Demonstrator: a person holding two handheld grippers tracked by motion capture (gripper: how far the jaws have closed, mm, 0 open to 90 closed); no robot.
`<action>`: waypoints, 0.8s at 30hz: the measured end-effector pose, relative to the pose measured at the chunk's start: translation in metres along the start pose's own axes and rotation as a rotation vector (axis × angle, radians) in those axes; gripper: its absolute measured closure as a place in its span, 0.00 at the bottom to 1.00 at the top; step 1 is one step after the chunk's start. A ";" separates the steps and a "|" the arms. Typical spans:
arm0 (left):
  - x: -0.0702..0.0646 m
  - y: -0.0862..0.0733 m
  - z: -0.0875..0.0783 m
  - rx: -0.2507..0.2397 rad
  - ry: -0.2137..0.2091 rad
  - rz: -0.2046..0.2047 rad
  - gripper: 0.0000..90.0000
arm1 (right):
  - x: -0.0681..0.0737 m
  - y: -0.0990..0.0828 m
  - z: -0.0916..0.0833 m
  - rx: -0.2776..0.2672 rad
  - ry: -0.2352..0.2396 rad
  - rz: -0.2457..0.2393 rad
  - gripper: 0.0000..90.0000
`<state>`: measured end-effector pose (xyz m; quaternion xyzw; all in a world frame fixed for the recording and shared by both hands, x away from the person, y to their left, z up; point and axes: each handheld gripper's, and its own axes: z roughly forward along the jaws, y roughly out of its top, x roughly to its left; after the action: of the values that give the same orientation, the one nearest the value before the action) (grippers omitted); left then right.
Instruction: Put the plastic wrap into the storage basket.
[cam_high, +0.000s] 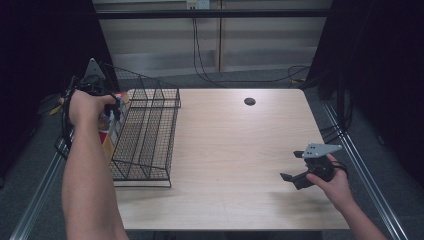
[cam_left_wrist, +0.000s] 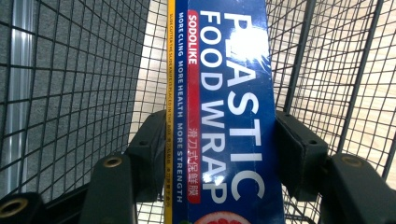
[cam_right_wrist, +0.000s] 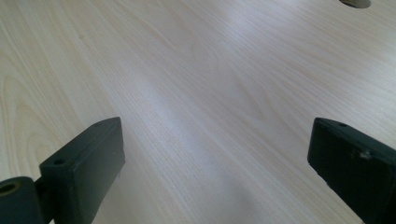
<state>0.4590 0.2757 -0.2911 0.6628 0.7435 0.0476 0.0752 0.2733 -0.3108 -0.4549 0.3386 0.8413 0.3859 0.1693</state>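
In the high view, the right gripper sits nearest, at about four o'clock on the table, held low over the bare wood in the person's right hand. Its jaws stand wide apart with nothing between them; the right gripper view shows both black jaws spread over the pale grain, and the edge of a dark round hole at one o'clock, far off.

Farther away, at about nine to ten o'clock, the left hand carries the left gripper at the left rim of the black wire basket, which stands on the table's left side with its long axis running from six toward twelve o'clock. The left gripper view shows its jaws clamped on a long blue box of plastic wrap, one pad pressing each side. The box runs from six up to twelve o'clock in that view, lettering reading along its length, a yellow edge on its left. Basket mesh surrounds it on both sides, with wood showing through.

At twelve o'clock on the table lies the hole.
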 end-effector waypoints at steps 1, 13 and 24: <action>0.000 0.000 0.002 -0.015 0.009 0.003 0.47 | 0.000 0.000 0.000 -0.001 0.000 0.003 0.04; 0.002 0.001 0.011 0.012 0.028 0.022 0.46 | 0.000 -0.001 0.001 0.006 0.002 0.001 0.04; 0.003 0.000 -0.006 -0.082 0.010 0.002 0.43 | 0.000 -0.001 0.001 0.006 0.001 0.002 0.04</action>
<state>0.4575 0.2785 -0.2849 0.6596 0.7407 0.0816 0.0984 0.2740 -0.3108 -0.4563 0.3398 0.8421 0.3839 0.1675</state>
